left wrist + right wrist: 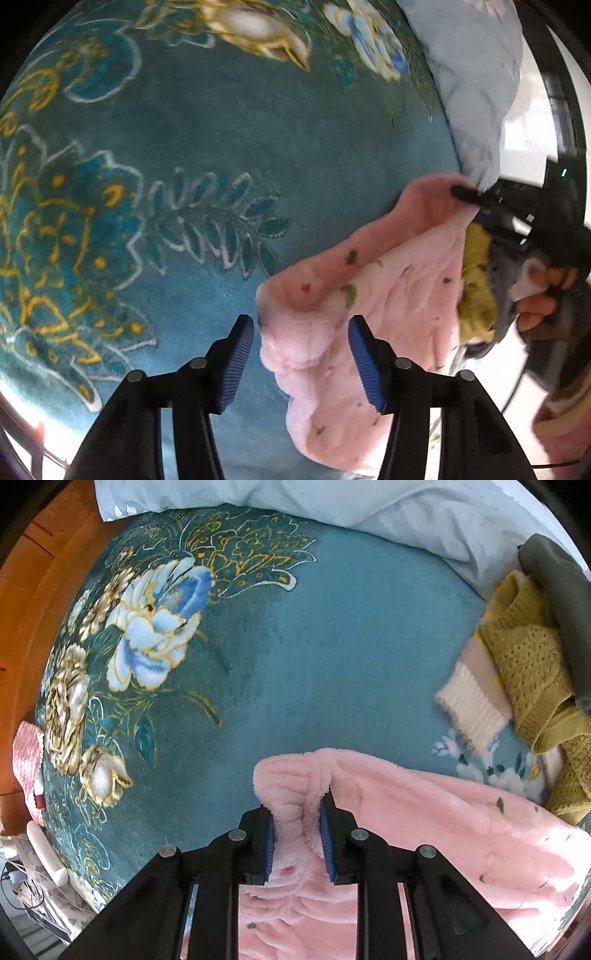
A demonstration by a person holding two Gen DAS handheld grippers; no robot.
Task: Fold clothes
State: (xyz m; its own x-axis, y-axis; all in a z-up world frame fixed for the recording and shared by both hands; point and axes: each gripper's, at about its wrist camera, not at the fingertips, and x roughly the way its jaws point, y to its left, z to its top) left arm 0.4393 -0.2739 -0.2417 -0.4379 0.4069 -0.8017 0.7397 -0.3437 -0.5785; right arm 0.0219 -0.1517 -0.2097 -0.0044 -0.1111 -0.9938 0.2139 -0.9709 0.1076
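A fluffy pink garment [388, 295] with small green and red marks lies on a teal floral blanket [240, 122]. My left gripper [301, 350] is open, its jaws straddling a bunched end of the garment without closing on it. My right gripper [297, 840] is shut on a thick fold at the pink garment's [443, 830] edge. In the left wrist view the right gripper [469, 195] shows at the garment's far edge, held by a hand.
A mustard knit [532, 664], a cream ribbed piece [469, 705] and a dark grey garment [554, 587] are piled at the right. A pale blue pillow [332, 506] lies along the far side. A wooden bed frame [44, 572] runs at the left.
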